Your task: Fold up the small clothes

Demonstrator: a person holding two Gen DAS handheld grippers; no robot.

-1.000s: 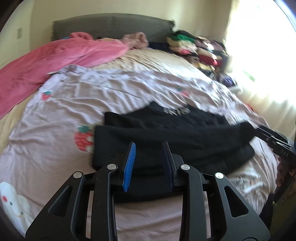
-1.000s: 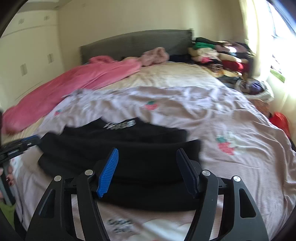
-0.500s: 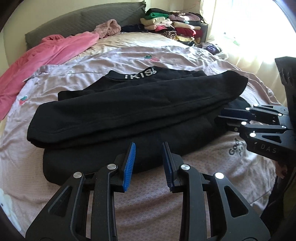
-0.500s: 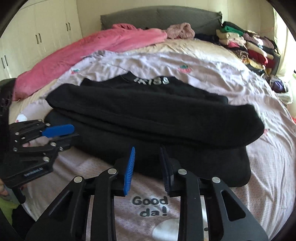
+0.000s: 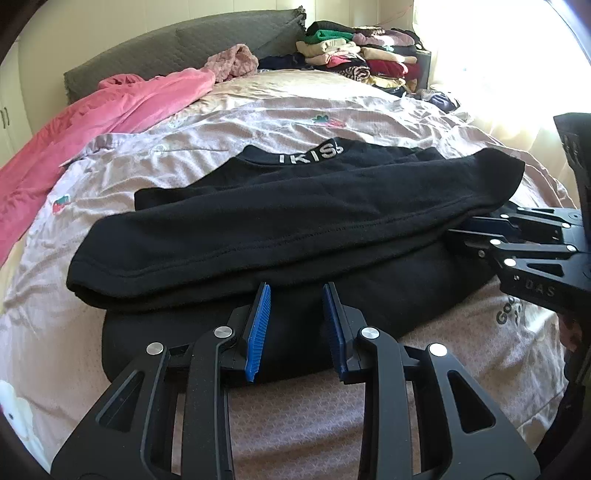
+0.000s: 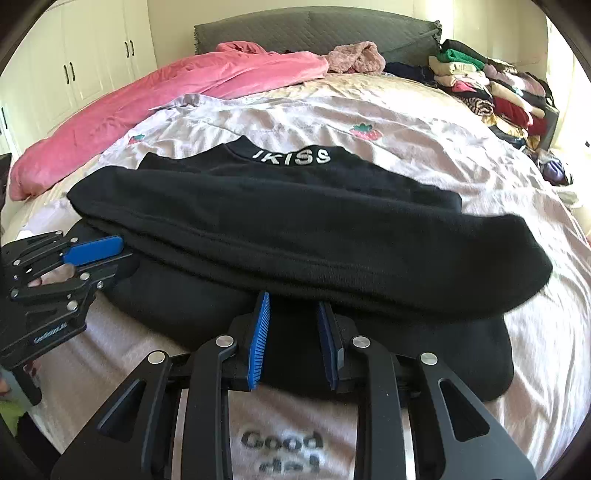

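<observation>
A black top (image 5: 295, 206) with white "IKISS" lettering on its collar lies flat on the bed, a thick folded band laid across its middle; it also fills the right wrist view (image 6: 295, 221). My left gripper (image 5: 295, 288) hovers low over its near left hem, jaws a narrow gap apart, with no fabric pinched between them. My right gripper (image 6: 292, 300) stands the same way over the near right hem. Each shows in the other's view: the right gripper (image 5: 458, 227) by the band's right end, the left gripper (image 6: 118, 251) by its left end.
The lilac sheet (image 5: 221, 122) with strawberry prints covers the bed. A pink blanket (image 6: 166, 96) lies along the far left. Stacks of folded clothes (image 5: 362, 62) stand at the far right by a bright window. The grey headboard (image 6: 314, 29) is at the back.
Both grippers have come down and closer to the black top's near hem. The right gripper's jaws have narrowed from wide apart to a small gap. The left jaws kept their gap.
</observation>
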